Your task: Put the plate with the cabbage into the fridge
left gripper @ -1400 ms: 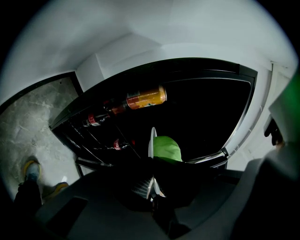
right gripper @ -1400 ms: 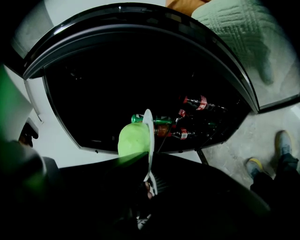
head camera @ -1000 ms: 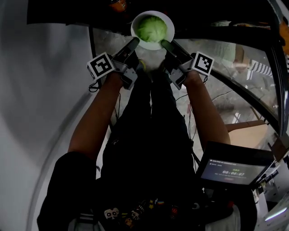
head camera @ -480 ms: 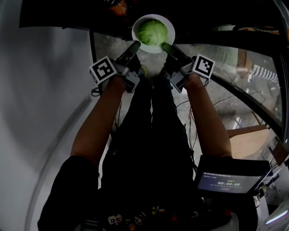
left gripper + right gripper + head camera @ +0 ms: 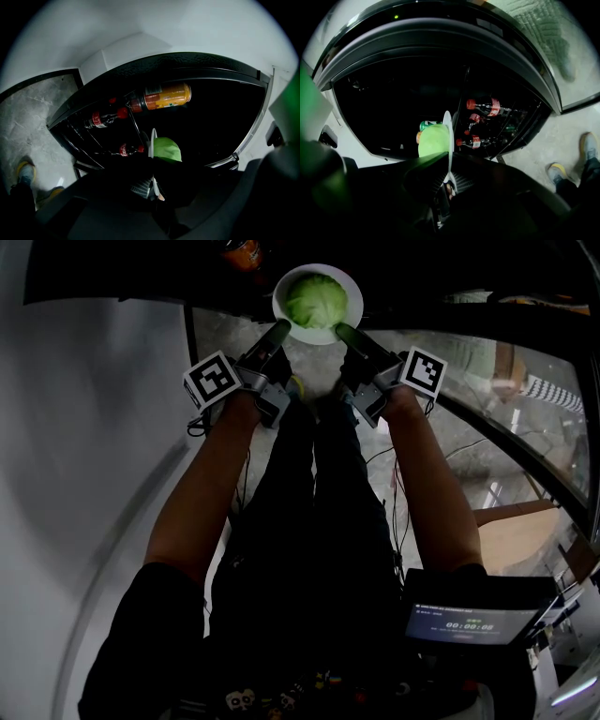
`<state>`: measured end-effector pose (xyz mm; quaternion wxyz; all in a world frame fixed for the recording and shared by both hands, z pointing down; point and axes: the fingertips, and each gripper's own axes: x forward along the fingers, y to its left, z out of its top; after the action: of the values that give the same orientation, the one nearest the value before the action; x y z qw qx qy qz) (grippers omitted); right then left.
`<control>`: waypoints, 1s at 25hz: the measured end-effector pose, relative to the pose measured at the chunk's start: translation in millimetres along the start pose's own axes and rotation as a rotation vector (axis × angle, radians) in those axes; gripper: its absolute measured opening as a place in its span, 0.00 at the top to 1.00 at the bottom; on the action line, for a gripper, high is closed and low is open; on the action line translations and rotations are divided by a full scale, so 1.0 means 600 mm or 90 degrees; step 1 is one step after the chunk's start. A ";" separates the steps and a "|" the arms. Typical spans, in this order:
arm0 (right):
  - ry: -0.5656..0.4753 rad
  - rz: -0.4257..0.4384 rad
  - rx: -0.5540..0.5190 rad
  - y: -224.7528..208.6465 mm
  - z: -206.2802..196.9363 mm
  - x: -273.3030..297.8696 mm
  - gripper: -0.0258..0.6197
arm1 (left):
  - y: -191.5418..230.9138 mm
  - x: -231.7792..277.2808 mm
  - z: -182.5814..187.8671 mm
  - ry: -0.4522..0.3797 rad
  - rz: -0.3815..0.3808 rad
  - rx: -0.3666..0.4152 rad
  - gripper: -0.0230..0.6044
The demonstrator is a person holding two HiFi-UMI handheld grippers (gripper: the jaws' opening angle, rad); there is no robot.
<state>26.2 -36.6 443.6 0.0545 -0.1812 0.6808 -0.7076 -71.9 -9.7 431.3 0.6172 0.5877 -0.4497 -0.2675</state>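
Observation:
A white plate carries a round green cabbage and hangs in front of the dark open fridge. My left gripper is shut on the plate's near left rim, my right gripper on its near right rim. In the left gripper view the plate shows edge-on with the cabbage to its right, the jaws pinching the rim. In the right gripper view the plate stands edge-on too, with the cabbage on its left.
Inside the fridge an orange drink bottle lies above red-capped cola bottles, and a green can stands deeper in. The person's legs and a shoe are on the grey floor. A dark screen sits at the lower right.
Plate and both grippers have barely shifted, drifting slightly up and towards the fridge opening. Both grips are unchanged.

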 end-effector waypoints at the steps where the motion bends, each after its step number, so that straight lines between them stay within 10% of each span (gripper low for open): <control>1: 0.000 0.001 0.000 0.000 0.001 0.000 0.93 | 0.000 0.000 0.000 -0.001 0.001 0.001 0.95; 25: -0.019 0.012 0.007 -0.005 0.004 -0.001 0.93 | 0.010 0.003 -0.004 -0.022 -0.014 -0.008 0.95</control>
<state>27.7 -38.4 446.2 0.0720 -0.1850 0.6777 -0.7080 -70.0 -9.2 438.0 0.6097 0.5841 -0.4523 -0.2872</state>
